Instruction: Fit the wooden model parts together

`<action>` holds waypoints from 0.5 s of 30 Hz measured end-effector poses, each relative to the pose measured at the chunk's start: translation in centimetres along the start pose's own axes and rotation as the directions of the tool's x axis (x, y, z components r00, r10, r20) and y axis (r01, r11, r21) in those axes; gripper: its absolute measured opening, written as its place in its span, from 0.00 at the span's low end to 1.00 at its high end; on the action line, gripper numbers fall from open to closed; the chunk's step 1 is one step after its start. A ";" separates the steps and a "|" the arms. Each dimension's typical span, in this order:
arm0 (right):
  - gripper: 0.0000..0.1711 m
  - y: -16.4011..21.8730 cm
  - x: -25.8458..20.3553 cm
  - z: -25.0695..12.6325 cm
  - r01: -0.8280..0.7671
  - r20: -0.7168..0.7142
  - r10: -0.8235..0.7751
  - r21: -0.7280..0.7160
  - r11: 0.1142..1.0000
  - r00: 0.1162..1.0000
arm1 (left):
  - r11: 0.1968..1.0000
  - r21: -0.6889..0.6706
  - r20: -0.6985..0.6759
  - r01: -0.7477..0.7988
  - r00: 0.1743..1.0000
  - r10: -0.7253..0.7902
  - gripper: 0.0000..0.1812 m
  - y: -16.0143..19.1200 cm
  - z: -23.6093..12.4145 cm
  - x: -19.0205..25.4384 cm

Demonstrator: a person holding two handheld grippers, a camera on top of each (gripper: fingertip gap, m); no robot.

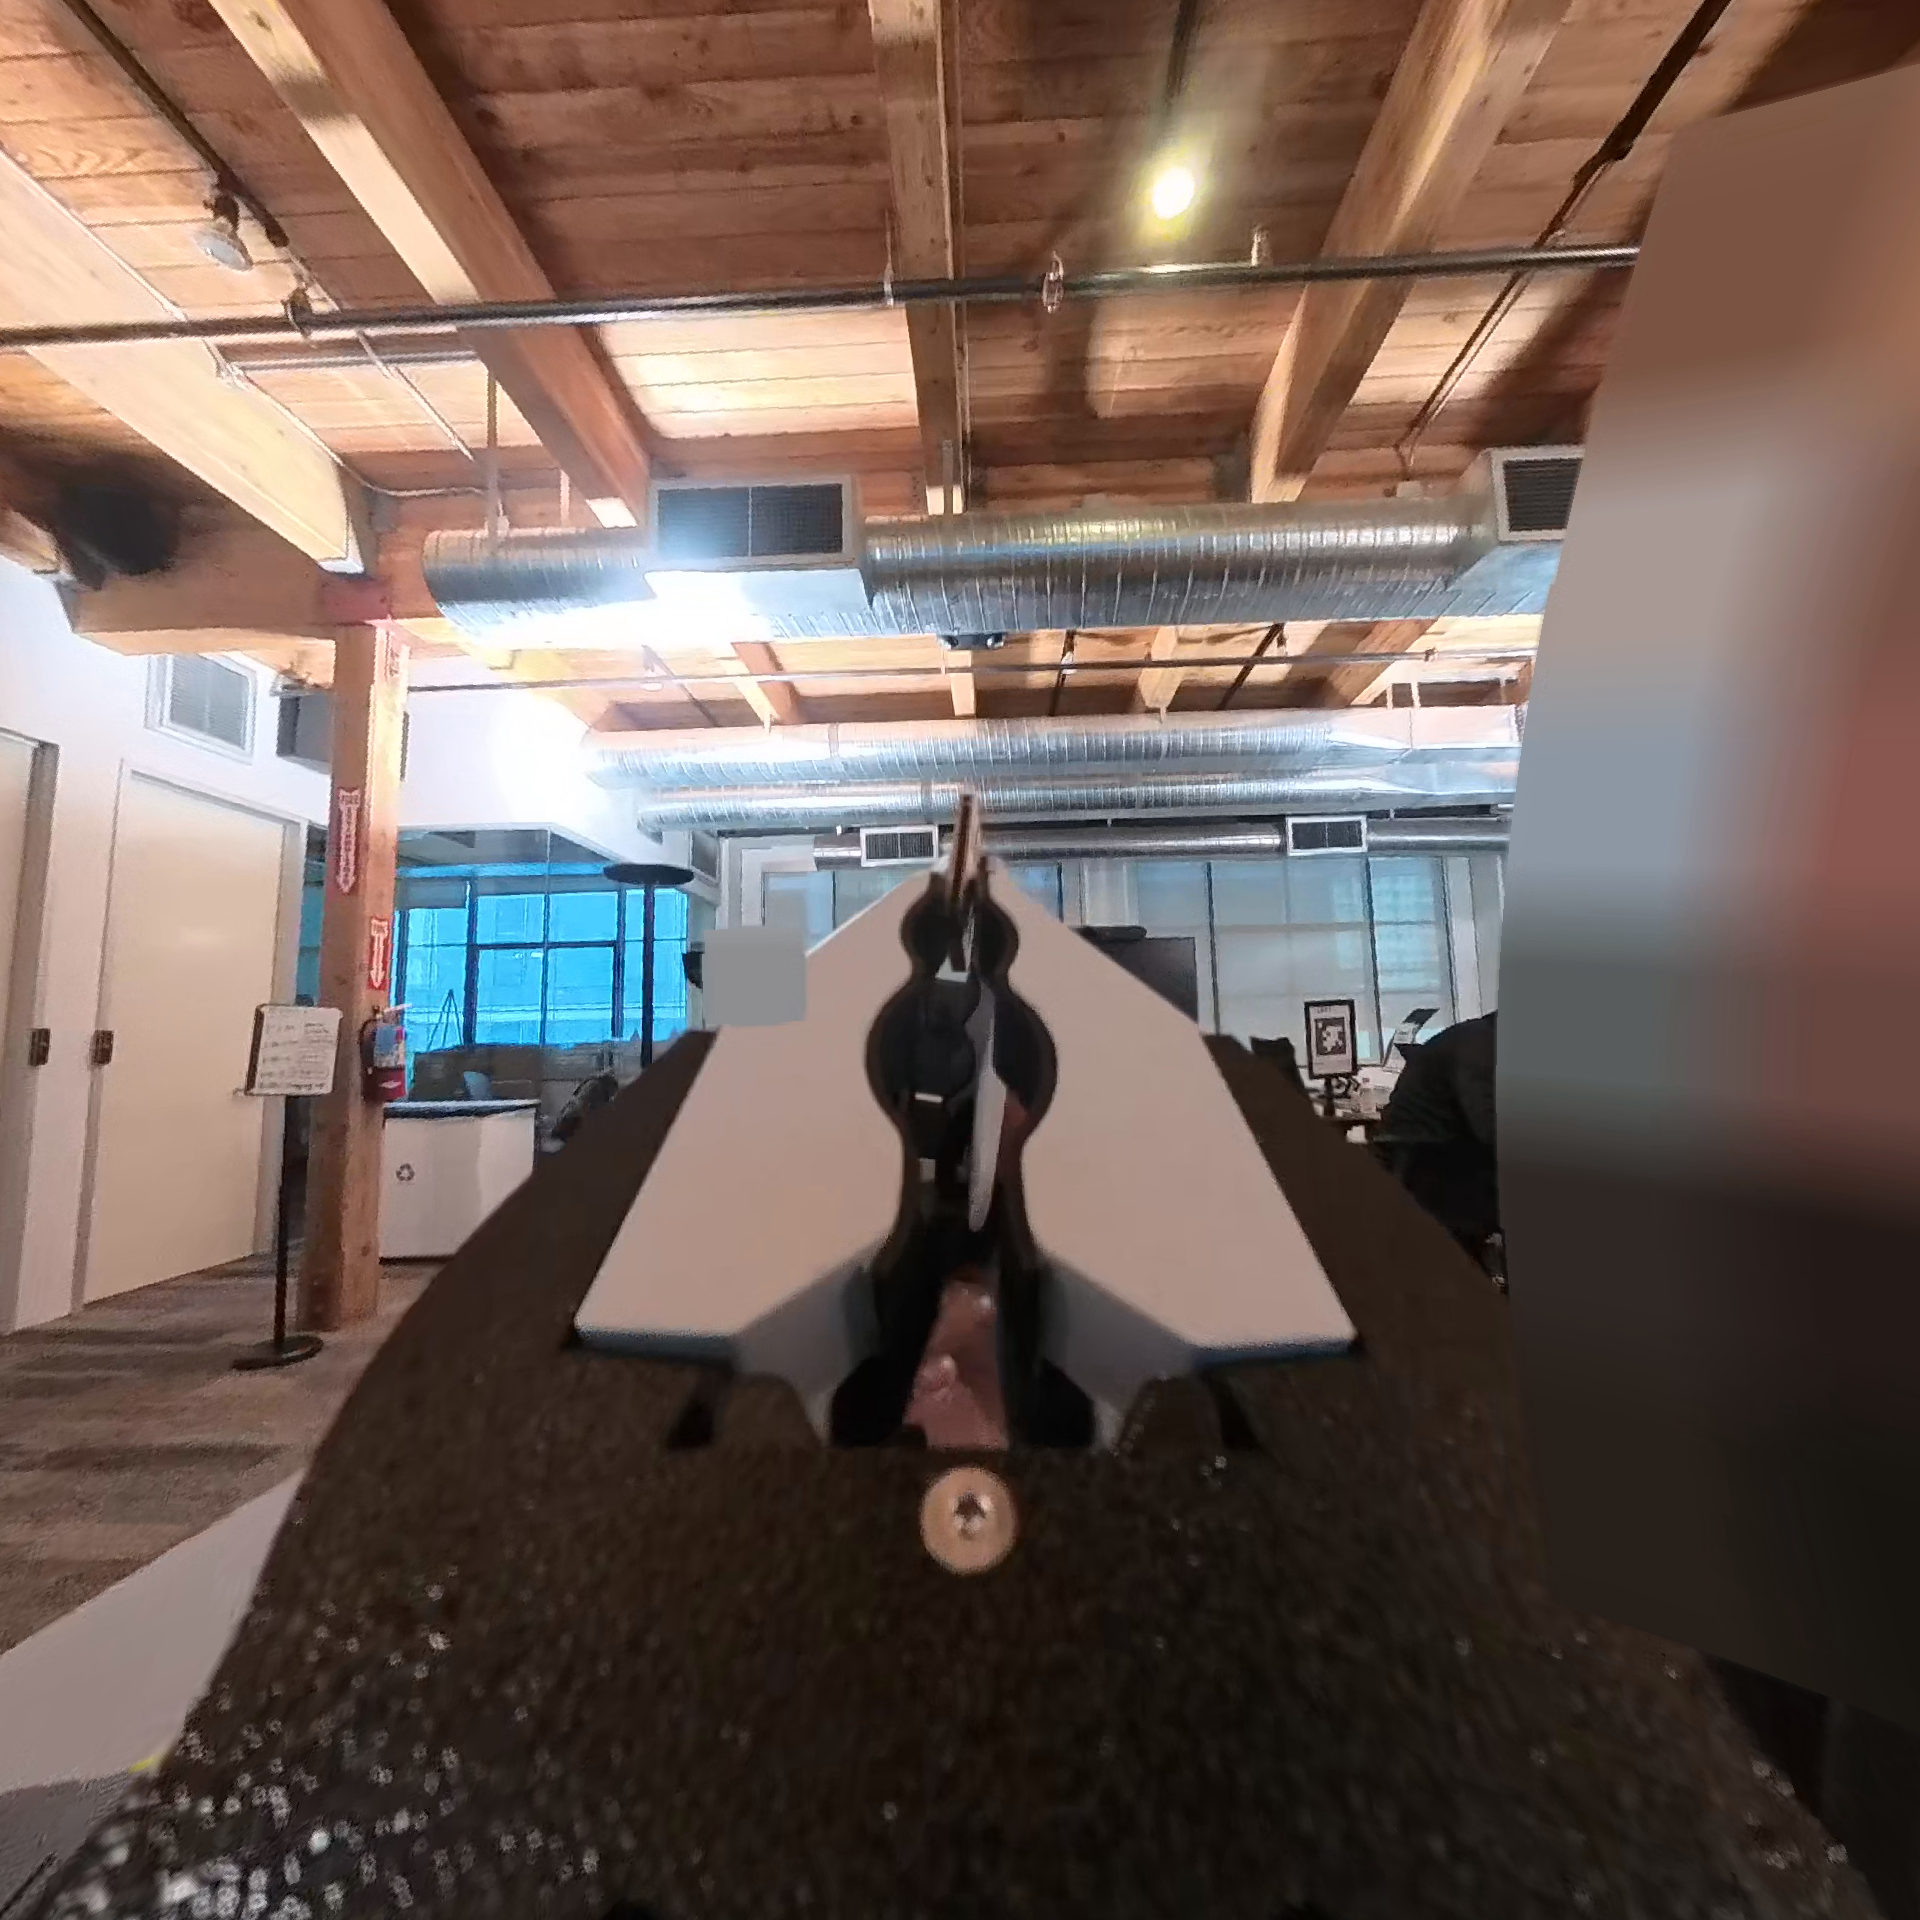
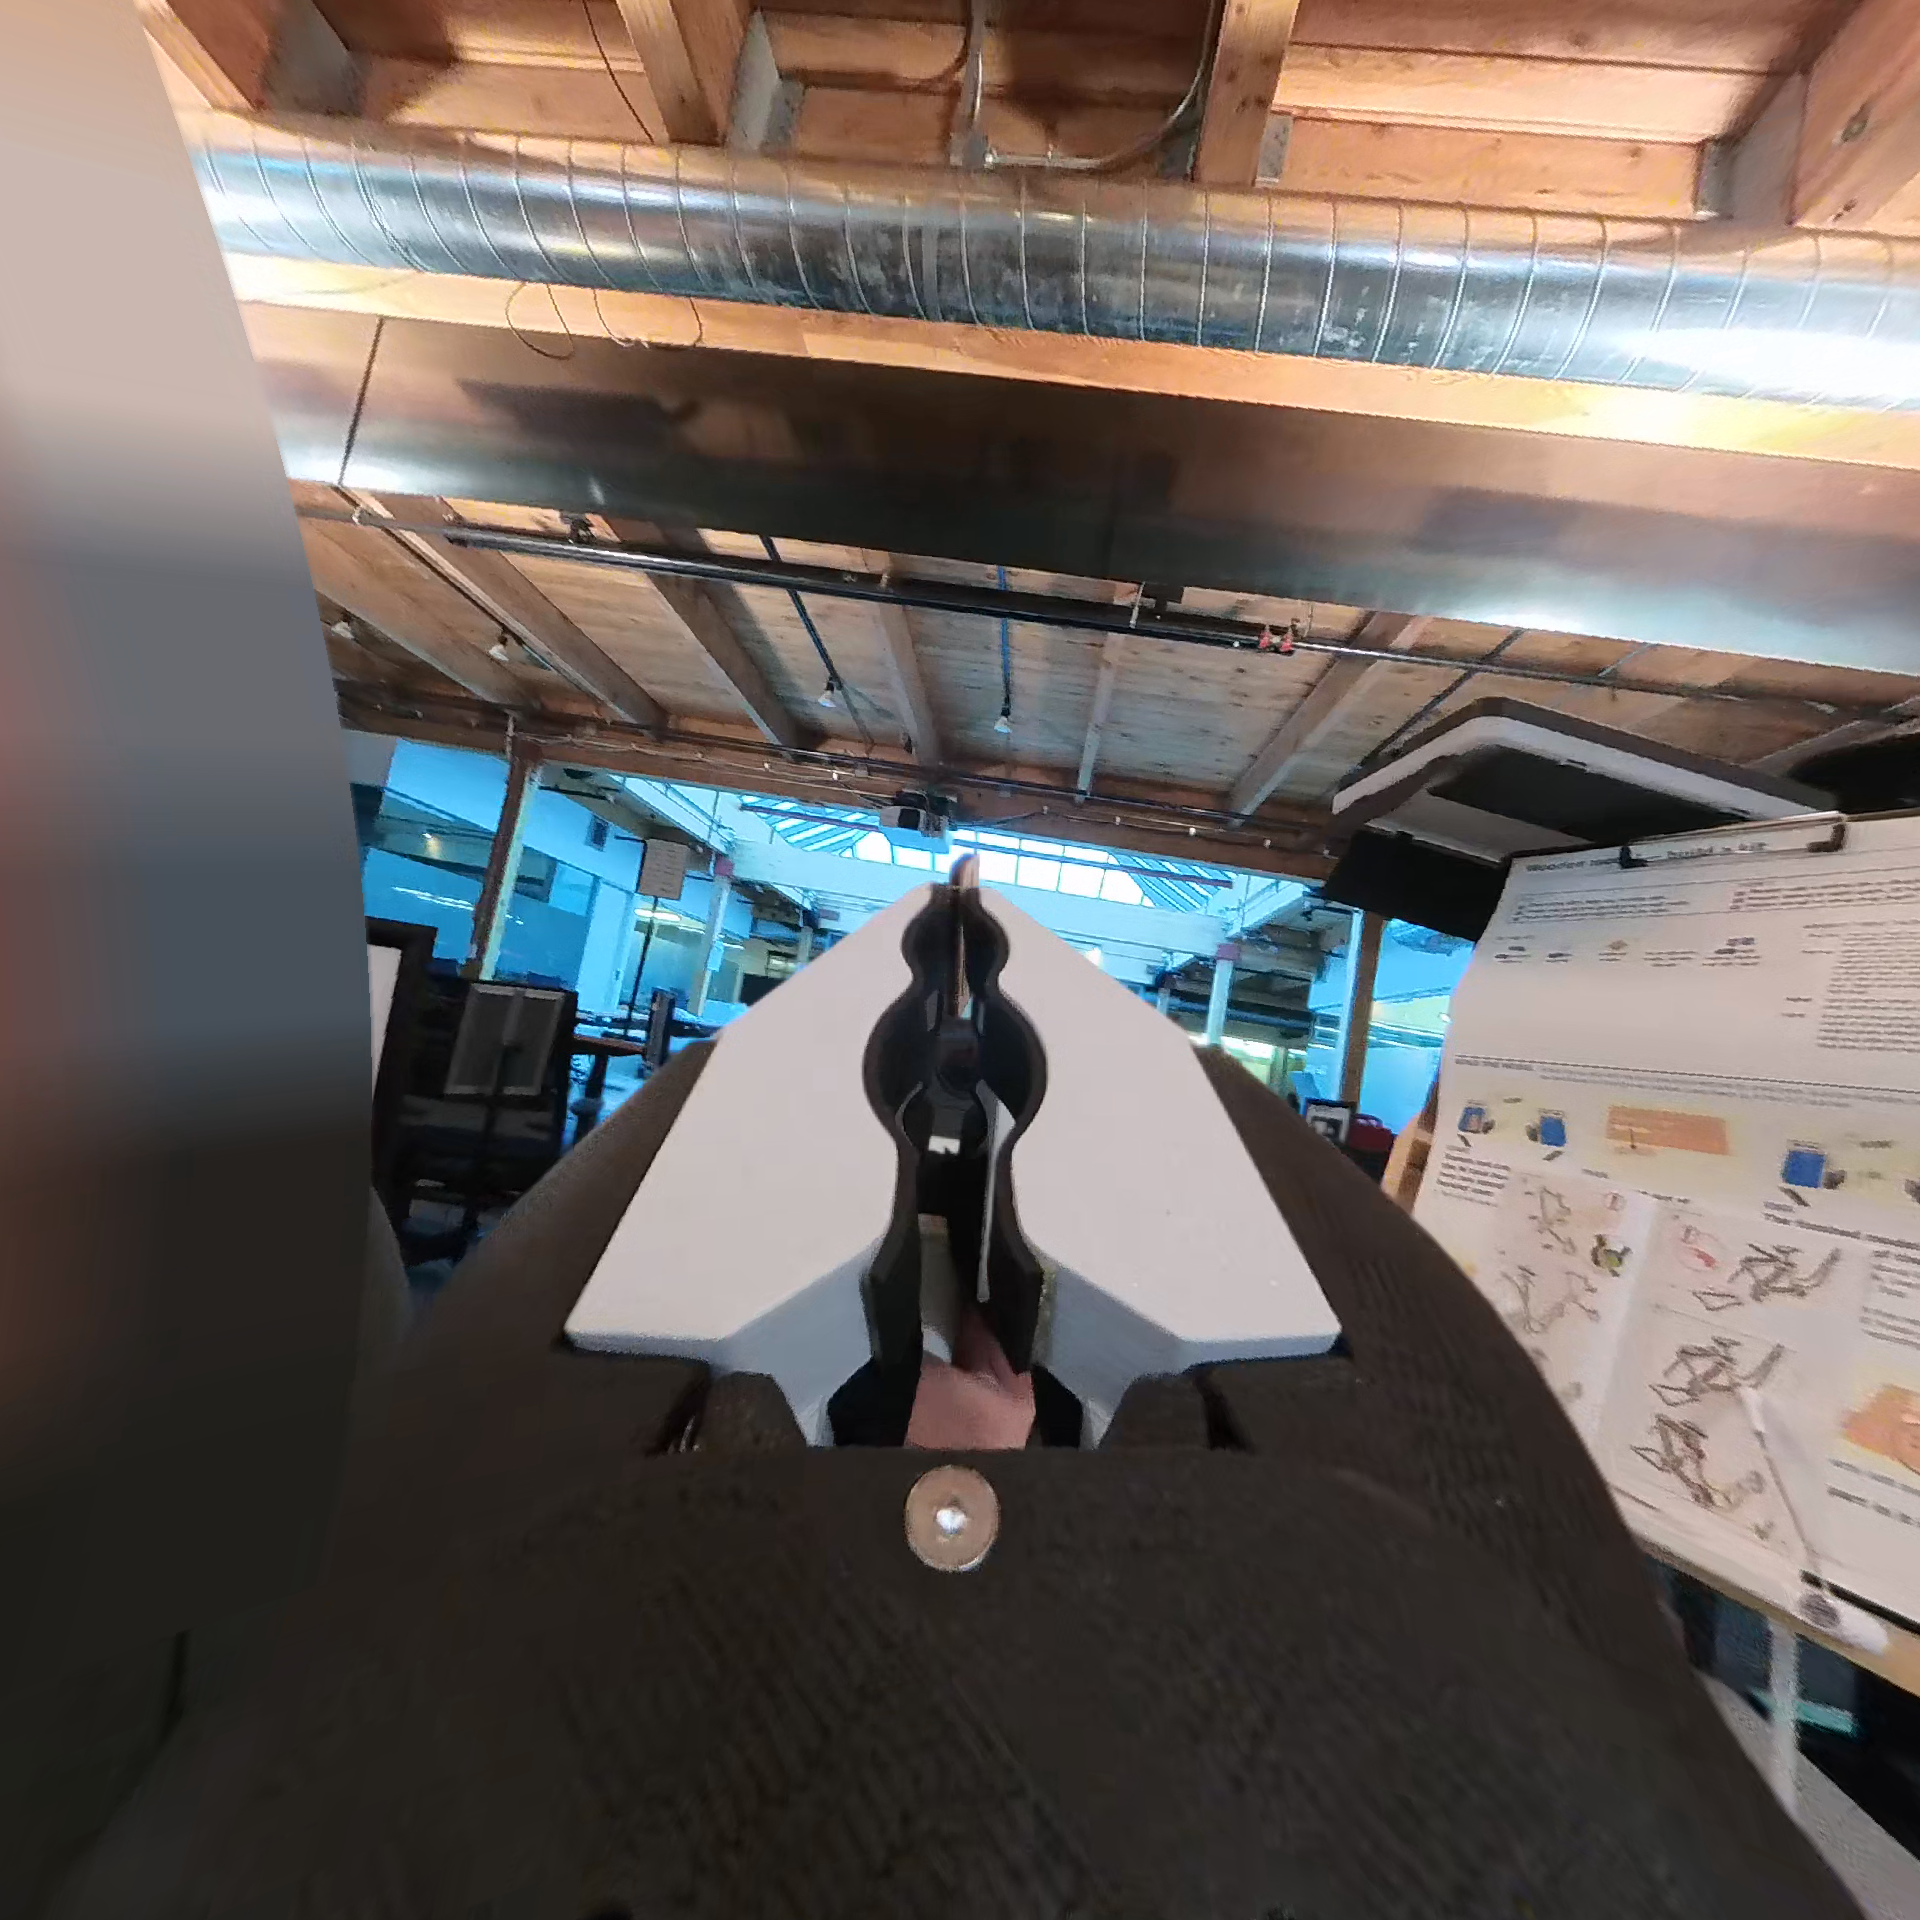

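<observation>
Both my grippers are raised and look upward into the room, toward the wooden ceiling (image 1: 727,208) and the silver air ducts (image 2: 1039,249), so no desk and no work surface shows in either view. My left gripper (image 1: 968,883) has its fingers pressed almost together, and a thin wooden part (image 1: 966,831) stands out between the tips as a narrow dark sliver. Its long axis runs along the fingers, pointing away from me and up. My right gripper (image 2: 961,899) is also nearly closed, and at its tip I see a similar thin piece (image 2: 964,871); I judge it is a second wooden part, but it is very small and I cannot be sure of its shape. So the things of the task are not below me but in my own grippers, each at the very tip. Neither view shows the other gripper, so I cannot tell which one is nearer to the meeting point or how the two parts are turned toward each other. At the right edge of the right view stands a clipboard with an instruction sheet (image 2: 1662,1195). The next move, I think, needs both tips brought together and the thin edges lined up.
</observation>
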State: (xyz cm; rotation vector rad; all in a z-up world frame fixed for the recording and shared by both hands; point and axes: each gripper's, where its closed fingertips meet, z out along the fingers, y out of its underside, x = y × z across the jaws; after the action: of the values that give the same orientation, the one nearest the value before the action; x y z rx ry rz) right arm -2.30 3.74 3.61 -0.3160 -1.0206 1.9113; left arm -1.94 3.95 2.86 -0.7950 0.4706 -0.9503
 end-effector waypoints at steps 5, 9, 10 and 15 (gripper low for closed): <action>0.00 0.1 -0.5 0.3 0.011 0.020 -0.011 -0.004 1.000 1.000 | 0.998 -0.058 -0.011 -0.005 1.000 0.004 0.07 0.3 0.0 0.4; 0.00 0.5 -0.4 0.6 0.055 -0.013 -0.055 -0.034 0.998 0.998 | 0.994 -0.060 0.013 -0.086 0.996 0.087 0.00 0.4 0.0 0.4; 0.00 0.6 -0.1 0.5 0.086 -0.032 -0.088 -0.054 0.995 0.996 | 0.992 -0.066 0.042 -0.111 0.993 0.114 0.00 0.4 -0.1 0.1; 0.00 0.9 -0.8 0.3 0.086 0.007 -0.085 -0.101 0.991 0.996 | 0.997 -0.079 -0.059 0.024 0.998 -0.029 0.01 0.8 -0.3 0.6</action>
State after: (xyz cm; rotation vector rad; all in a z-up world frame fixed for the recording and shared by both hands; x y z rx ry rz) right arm -2.58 2.75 3.02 -0.3224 -1.1176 1.7873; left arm -1.37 3.56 2.09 -0.8472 0.5531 -0.9872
